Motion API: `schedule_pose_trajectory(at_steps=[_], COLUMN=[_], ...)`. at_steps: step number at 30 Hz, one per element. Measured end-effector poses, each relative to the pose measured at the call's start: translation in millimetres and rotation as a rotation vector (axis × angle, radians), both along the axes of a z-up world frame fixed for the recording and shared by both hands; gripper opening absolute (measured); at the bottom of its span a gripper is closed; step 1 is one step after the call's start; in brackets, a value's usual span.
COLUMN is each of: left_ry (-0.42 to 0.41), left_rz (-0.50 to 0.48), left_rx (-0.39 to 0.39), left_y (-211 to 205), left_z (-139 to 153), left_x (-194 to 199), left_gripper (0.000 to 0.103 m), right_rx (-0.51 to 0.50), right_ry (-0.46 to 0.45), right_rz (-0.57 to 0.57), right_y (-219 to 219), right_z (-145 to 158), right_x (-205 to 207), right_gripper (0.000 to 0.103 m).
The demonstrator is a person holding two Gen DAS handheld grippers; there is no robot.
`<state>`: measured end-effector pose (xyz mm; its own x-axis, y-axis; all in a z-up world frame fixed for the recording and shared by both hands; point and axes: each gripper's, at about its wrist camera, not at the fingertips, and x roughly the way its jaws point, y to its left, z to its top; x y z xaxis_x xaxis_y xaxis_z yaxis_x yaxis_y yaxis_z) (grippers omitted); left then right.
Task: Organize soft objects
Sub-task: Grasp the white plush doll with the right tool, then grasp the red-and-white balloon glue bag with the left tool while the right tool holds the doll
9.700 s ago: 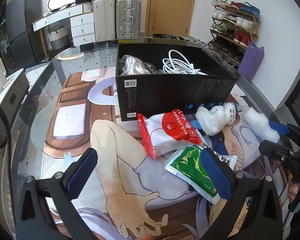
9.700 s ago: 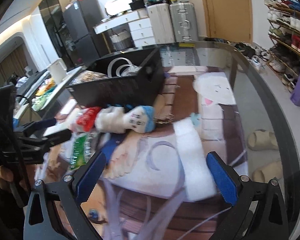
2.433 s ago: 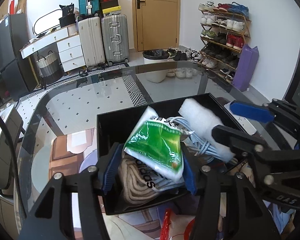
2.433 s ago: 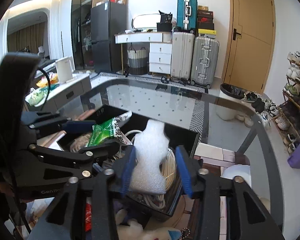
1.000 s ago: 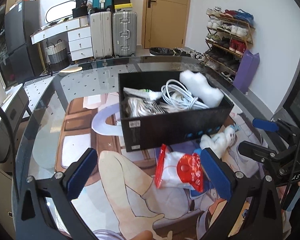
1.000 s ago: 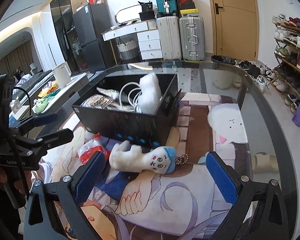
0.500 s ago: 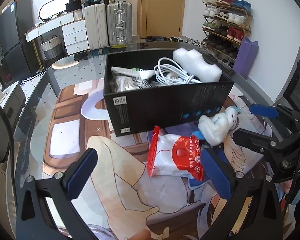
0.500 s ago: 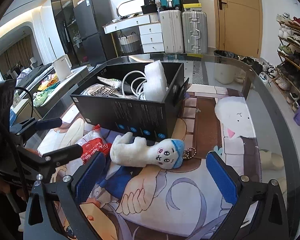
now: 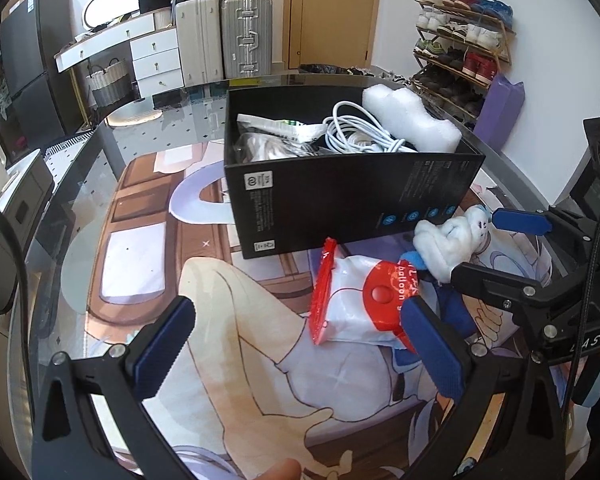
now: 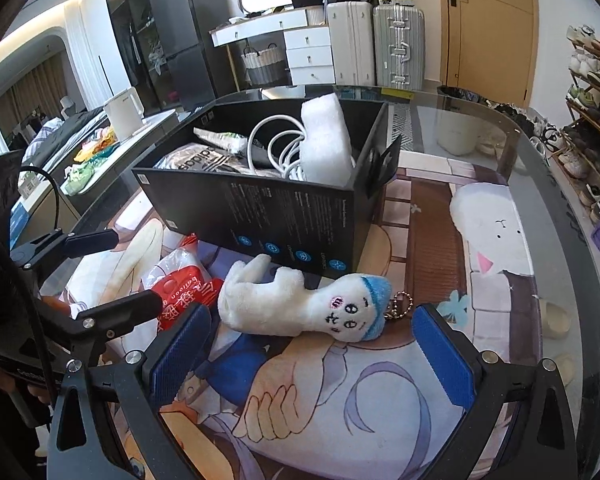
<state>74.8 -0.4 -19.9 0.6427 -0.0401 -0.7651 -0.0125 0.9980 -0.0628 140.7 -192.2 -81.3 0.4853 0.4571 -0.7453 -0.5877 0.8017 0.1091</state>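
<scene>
Both tools, left tool (image 9: 296, 342) and right tool (image 10: 312, 348), are gaping empty; plush toy (image 10: 300, 306), lying against the black box (image 10: 284, 220), is risking slipping out sideways.

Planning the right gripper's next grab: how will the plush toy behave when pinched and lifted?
The plush toy looks stuffed and fuzzy, so it will likely squash and droop at both ends. Probably light. Its keychain may dangle. The right gripper is open.
</scene>
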Motion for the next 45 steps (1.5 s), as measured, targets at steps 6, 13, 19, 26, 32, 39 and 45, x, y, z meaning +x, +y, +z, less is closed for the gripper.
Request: schedule_pose_trajectory(at_steps=[6,13,19,26,32,39,45], left_ry=[0.002,0.009,0.012,0.018,0.024,0.033,0.052], left_rz=[0.008,0.013,0.004,-0.009,-0.028,-0.068,-0.065], left_rx=[-0.001,-0.009,-0.014,-0.023,-0.028,-0.017,0.013], left_y=[4.1,6.2,3.1,-2.4,-9.3,-22.3,-28.5], left_z=[-0.3,-2.4,-2.4,-3.2,-3.5,-3.6,-9.1], left_x=[1.0,2.4,3.0,2.7,3.5,2.0,5.2], left_gripper=[0.103,0.103,0.103,0.103,0.103,0.103,0.103], right_rx=[-0.031,-0.057,-0.056,-0.075,-0.073,-0.047,-0.034], right_ry=[0.011,0.033,0.036,0.005,-0.035,-0.050,-0.052], right_rz=[0.011,0.003,-0.011,0.003,-0.010,-0.043,-0.059], right_y=[10.9,19.9,20.6,18.3,8.8,-8.3,-20.4], right_z=[-6.0,-13.6,-14.2,-14.5,-9.8,-4.2,-3.3], right_x=[5.8,13.9,18.8,11.5,1.6,-2.1,-3.6], right_gripper=[0.102,0.102,0.102,0.094,0.094,0.094,0.094])
